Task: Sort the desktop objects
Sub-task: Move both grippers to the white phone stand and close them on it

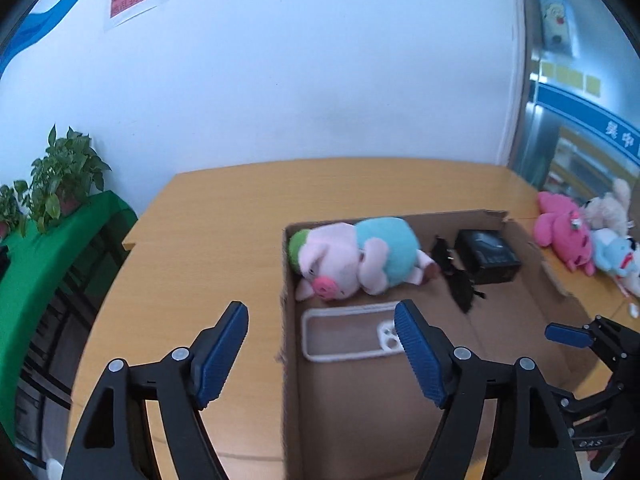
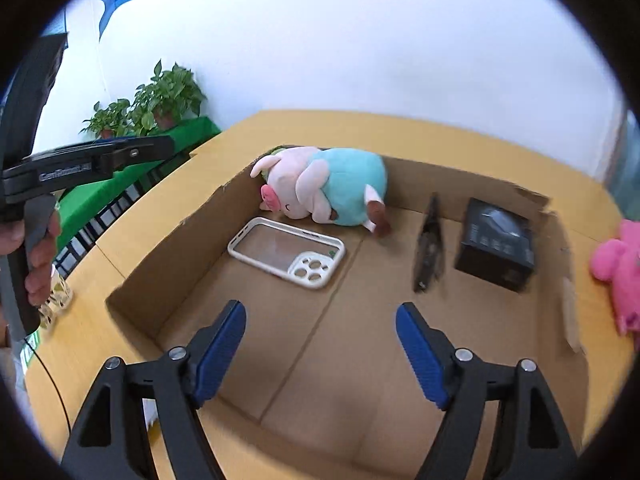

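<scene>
An open cardboard box stands on the wooden table. In it lie a plush pig in a teal shirt, a white phone case, a thin black object and a black carton. My left gripper is open and empty over the box's left wall. My right gripper is open and empty above the box floor; its fingers show at the right of the left wrist view.
Pink, cream and blue plush toys lie on the table right of the box. Potted plants stand on a green-covered shelf at left. A hand holds the left gripper's handle. A small patterned cup stands beside the box.
</scene>
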A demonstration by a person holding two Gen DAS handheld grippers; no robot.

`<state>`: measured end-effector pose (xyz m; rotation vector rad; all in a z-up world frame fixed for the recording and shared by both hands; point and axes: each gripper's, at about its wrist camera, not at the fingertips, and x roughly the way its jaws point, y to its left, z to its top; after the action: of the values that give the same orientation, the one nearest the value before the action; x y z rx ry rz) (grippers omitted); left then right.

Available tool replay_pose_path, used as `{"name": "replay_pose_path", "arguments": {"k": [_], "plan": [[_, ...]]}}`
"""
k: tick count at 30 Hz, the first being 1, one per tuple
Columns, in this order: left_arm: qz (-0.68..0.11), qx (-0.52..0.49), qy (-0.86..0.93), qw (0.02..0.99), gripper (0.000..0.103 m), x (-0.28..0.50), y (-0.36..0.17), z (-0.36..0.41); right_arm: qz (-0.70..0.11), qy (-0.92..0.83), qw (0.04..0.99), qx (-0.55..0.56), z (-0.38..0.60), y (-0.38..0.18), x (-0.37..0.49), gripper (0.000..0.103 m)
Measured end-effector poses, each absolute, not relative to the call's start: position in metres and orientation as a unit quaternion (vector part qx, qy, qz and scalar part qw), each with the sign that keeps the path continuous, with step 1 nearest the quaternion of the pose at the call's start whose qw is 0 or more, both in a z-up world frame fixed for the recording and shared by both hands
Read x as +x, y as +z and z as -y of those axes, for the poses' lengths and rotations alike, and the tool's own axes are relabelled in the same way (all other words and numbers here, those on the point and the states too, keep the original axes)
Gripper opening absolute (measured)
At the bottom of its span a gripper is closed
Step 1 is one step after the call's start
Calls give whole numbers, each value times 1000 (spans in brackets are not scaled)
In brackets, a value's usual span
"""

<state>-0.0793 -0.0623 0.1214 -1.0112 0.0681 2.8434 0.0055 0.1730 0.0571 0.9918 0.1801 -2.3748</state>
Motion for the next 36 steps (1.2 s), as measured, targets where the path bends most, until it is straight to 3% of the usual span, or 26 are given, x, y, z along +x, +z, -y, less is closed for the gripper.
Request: {"name": "replay_pose_path", "arguments": {"k": [6,14,20,23,27,29,34,36], "plan": [[-2,-354,932,80,83,-15,84,70,-58,-885,273,373,-183,41,57,78],[48,-413,903,104,83,38,18,99,-64,-824,370,424,-145,-15,128,78],[88,-460,876,116,83,43,-16,117,-86,-790,439,419,-100,-27,163,78],[108,-477,863,127,80,45,-30,119,-95,-781,459,414,-80,-29,171,78],[137,-503,842,140,65,48,-50,122,-111,-781,461,406,-61,-33,174,78],[127,-495,847,144,64,52,-49,120,-111,-780,457,412,-56,-36,171,78],[160,-493,840,160,45,56,-52,120,-131,-782,443,419,-43,-45,169,78],[172,-493,836,169,42,59,-52,117,-138,-781,438,424,-39,-48,170,77]]}}
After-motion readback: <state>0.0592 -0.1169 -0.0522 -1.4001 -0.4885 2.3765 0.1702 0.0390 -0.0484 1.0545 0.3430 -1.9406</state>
